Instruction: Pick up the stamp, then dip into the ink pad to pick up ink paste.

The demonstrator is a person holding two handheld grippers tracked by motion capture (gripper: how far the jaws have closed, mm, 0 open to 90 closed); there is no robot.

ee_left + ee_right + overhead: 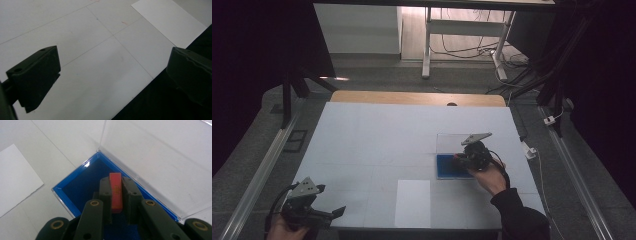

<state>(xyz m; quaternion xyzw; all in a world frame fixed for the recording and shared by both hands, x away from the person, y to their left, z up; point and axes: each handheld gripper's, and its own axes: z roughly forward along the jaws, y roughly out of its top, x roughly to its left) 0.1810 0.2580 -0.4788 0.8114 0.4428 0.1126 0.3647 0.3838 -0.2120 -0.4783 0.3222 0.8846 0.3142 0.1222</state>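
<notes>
Red block (116, 192) is clamped in our right tool (116, 185) over the blue-lined box (75, 192), lifting out left, while our left tool (112, 72) waits open above the bench (75, 37)

Dim, soft-focus high view with black edges; the table (377, 140) looks evenly lit, perhaps from overhead.

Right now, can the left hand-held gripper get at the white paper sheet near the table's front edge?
Probably yes: the left hand-held gripper is open beside the white paper sheet, with bare table between. The right hand-held gripper is busy elsewhere, clamping a red block.
</notes>
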